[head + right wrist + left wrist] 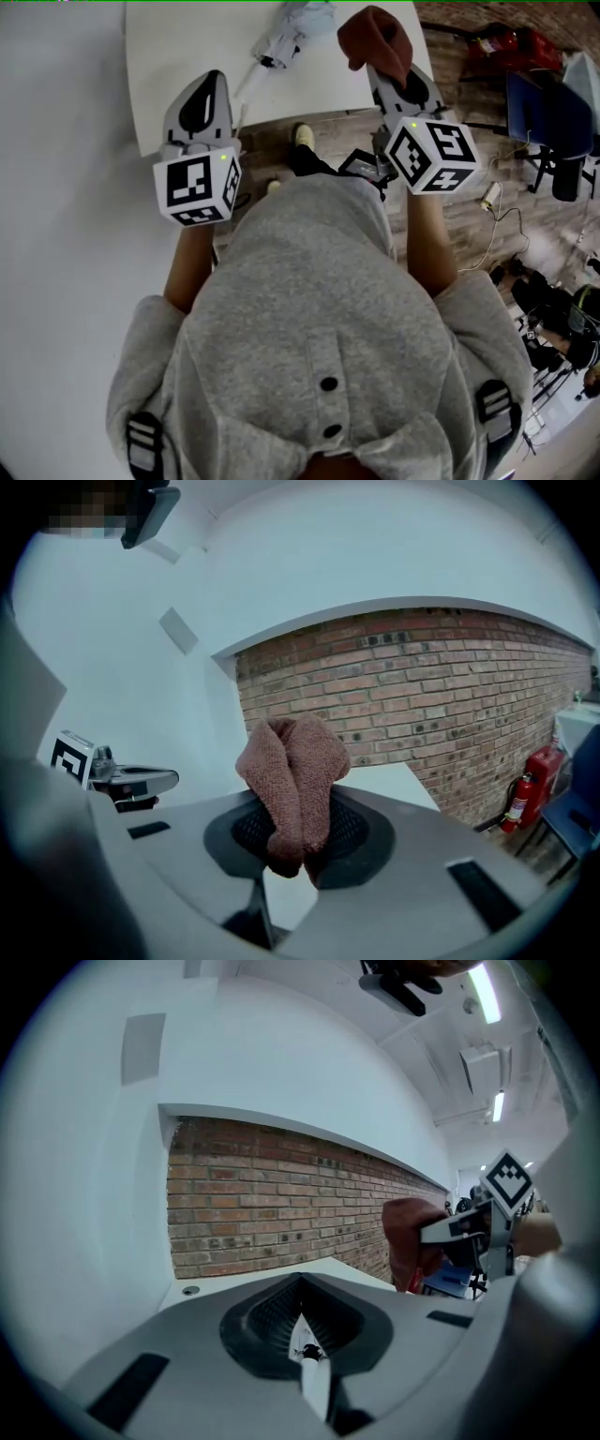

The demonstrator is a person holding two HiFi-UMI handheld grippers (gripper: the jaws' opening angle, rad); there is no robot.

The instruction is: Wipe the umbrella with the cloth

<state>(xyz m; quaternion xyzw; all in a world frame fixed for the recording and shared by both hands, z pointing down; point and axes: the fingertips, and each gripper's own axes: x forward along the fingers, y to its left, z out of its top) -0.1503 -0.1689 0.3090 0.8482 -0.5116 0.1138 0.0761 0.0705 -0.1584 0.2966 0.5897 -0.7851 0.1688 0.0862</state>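
White tabletop [187, 37] is stretching across the top of the head view, from about ten to one o'clock. At ten o'clock from the person's grey hoodie [309, 281], the left gripper [213, 82] is hovering over the table's near edge, its marker cube [197, 183] facing up at the camera. In the left gripper view its fingers [272, 1314] are pressing together. Only a thin white sliver is showing in the seam between them, and I cannot tell what it is.

At twelve o'clock the folded, pale umbrella [298, 23] is lying on the table. Its white rod [253, 80] is slanting back toward seven o'clock and ending just beside the left gripper's right flank. Whether the two are touching cannot be told.

Just right of the umbrella, at one o'clock, the right gripper [386, 73] is reaching over the table edge. Its fingers are clamping on the rust-brown cloth [375, 37]. In the right gripper view, a bunched fold of it is standing up out of the pads while a short end is hanging below them.

A brick wall [422, 696] is running behind the table. A red fire extinguisher [521, 799] is standing against it at four o'clock in the right gripper view. Farther right in the head view, a blue chair [548, 112] is sitting on the wooden floor [469, 216].
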